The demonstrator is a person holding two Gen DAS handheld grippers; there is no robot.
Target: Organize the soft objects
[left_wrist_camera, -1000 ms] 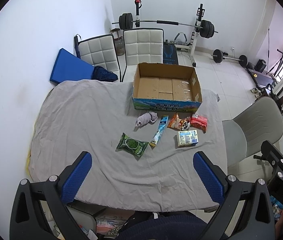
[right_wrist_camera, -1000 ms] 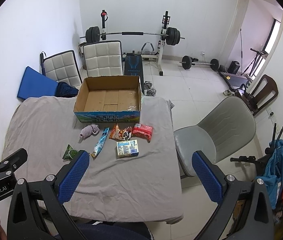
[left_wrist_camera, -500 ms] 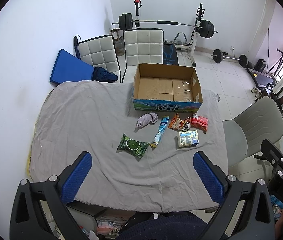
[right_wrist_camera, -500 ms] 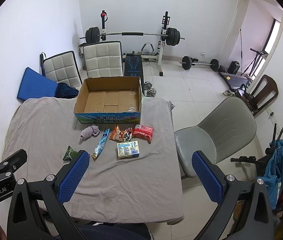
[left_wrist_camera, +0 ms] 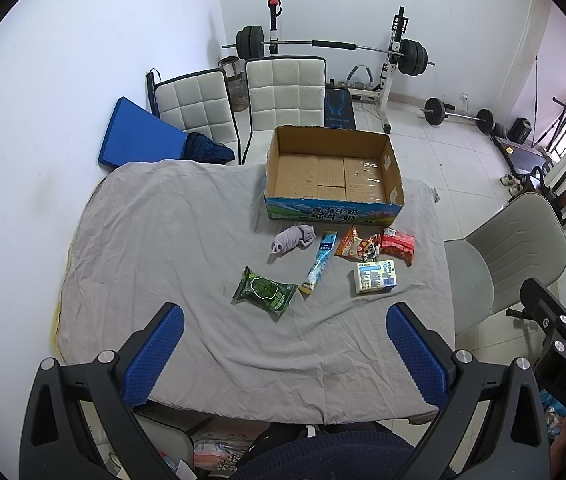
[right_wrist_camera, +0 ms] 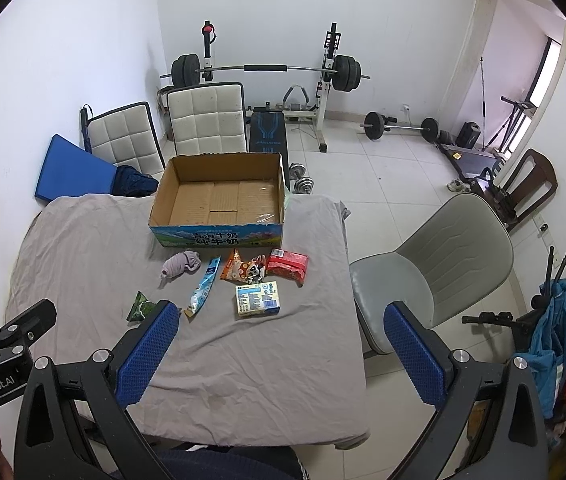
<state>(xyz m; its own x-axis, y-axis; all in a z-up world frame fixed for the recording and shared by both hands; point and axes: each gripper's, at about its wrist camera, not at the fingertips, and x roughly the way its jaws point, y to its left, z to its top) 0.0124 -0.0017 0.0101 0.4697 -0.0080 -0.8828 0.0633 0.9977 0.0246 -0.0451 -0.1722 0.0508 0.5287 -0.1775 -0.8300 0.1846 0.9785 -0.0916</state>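
Your grey-clothed table (left_wrist_camera: 155,240) carries an open brown cardboard box (left_wrist_camera: 333,174) at its far edge. Before the box lie a green packet (left_wrist_camera: 263,290), a pale tissue pack (left_wrist_camera: 375,277), a red packet (left_wrist_camera: 398,245), an orange snack bag (left_wrist_camera: 357,245), a blue sachet (left_wrist_camera: 319,267) and a rolled lilac cloth (left_wrist_camera: 293,238). Your left gripper (left_wrist_camera: 285,350) and right gripper (right_wrist_camera: 279,350) are both spread wide, empty, well short of these items.

Both cameras sit high up at the near end of the table (left_wrist_camera: 155,240), far from it, looking down and forward toward the back wall; the left view looks from more to the left, the right view from more to the right; both see the cardboard box (left_wrist_camera: 333,178) (right_wrist_camera: 219,200), the snack packs and the grey chair (right_wrist_camera: 443,256).
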